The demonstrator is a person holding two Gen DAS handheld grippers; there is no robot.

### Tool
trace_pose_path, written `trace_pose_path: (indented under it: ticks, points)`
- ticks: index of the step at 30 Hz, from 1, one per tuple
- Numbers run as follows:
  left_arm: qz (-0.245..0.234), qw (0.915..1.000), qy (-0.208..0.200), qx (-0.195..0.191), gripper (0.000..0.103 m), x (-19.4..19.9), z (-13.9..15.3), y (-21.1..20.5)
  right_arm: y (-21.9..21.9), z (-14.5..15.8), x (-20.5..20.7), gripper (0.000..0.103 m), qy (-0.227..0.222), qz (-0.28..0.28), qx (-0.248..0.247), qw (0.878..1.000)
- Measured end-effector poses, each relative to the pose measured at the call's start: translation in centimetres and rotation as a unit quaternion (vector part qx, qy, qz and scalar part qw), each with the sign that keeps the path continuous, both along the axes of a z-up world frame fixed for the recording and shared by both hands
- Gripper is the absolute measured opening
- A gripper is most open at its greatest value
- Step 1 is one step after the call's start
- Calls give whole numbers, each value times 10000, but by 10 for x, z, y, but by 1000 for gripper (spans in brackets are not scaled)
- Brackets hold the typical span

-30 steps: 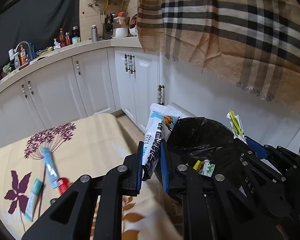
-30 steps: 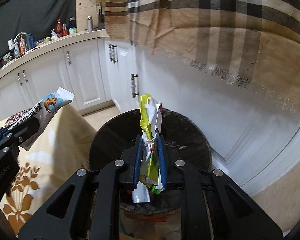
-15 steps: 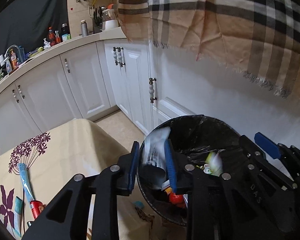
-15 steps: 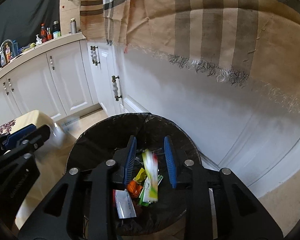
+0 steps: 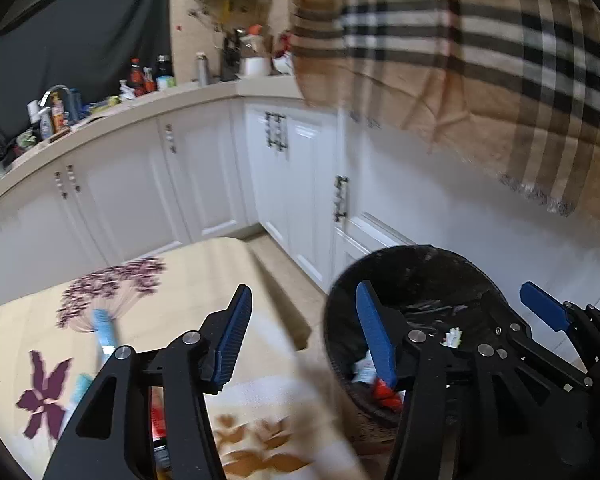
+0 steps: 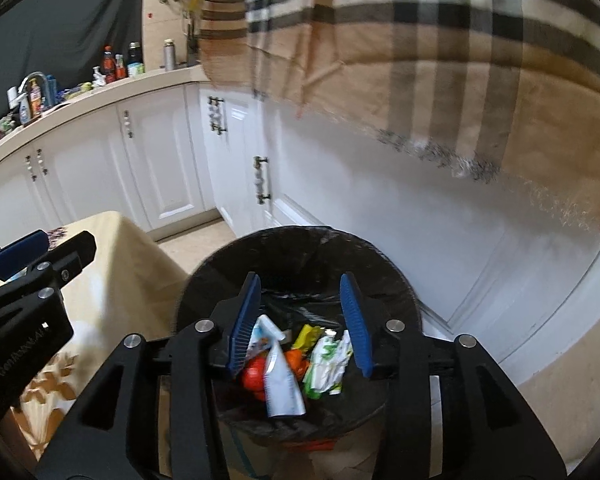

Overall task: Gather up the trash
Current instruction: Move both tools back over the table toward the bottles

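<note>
A round black-lined trash bin (image 6: 300, 256) stands on the floor beside the table; it also shows in the left wrist view (image 5: 412, 268). Inside lie a white-blue wrapper (image 6: 280, 376), a green-white wrapper (image 6: 328, 360) and red and orange pieces. My right gripper (image 6: 300, 320) is open and empty right above the bin. My left gripper (image 5: 304, 336) is open and empty over the table's corner, next to the bin. A blue tube (image 5: 106, 330) and other small trash lie on the floral tablecloth (image 5: 160, 280).
White kitchen cabinets (image 5: 204, 184) run behind, with a countertop of bottles (image 5: 140, 80). A plaid cloth (image 6: 420, 40) hangs over the wall behind the bin. The right gripper's body (image 5: 548, 344) shows at the right of the left wrist view.
Both grippers have opened and dropped their wrappers into the bin. The jaws now stand wider apart. The left gripper has swung back left toward the table.
</note>
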State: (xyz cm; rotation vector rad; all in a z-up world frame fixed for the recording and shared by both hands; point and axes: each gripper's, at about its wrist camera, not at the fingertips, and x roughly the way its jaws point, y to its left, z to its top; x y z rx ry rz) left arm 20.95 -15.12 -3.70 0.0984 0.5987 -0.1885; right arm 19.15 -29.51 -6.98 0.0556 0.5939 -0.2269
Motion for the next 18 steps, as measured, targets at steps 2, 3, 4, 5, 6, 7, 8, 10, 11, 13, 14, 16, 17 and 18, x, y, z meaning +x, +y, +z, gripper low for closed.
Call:
trace_pose_path:
  ticks: [2,3,4,5,6,7,8,10,11,13,14,16,17,18]
  points:
    - [98,9999,-57,-15,57,-7,4,13,13,5,-6,45,-32,133,42,9999]
    - [167,9998,-87,-33,58,-10,7,21,17,6,-7,45,-42,180,43,9998]
    - [226,9997,-107,-48,58,-14,9,28,26,9,-10,45,-57,267,21,9996]
    - [315,9994,-136,-57,59,-19,11,38,30,10,-11,45,-62,311,8,9995]
    - [381,9991,-158,-53,59,-21,13,44,36,11,-13,45,-70,368,2,9993]
    - [468,9987,-182,-38,60,-25,14,53,43,13,-15,45,-74,447,10,9990]
    - [510,9985,-194,-32,61,-28,15,58,49,14,-16,45,-74,509,20,9987]
    - [653,9976,-224,-42,62,-34,17,74,63,15,-20,45,-73,651,34,9978]
    - [737,9970,-246,-41,62,-38,19,83,70,15,-21,45,-68,717,27,9974]
    - [890,9956,-288,-9,64,-43,20,96,83,15,-23,45,-56,845,17,9964]
    - [961,9949,-309,4,64,-45,21,103,90,16,-24,45,-47,907,16,9959]
    - [1120,9931,-352,17,64,-51,23,119,104,16,-26,45,-20,1041,0,9946]
    - [1158,9926,-358,24,64,-53,23,124,110,16,-27,45,-10,1096,-8,9940]
    - [1226,9918,-366,43,65,-55,23,131,116,15,-28,45,-2,1149,-16,9934]
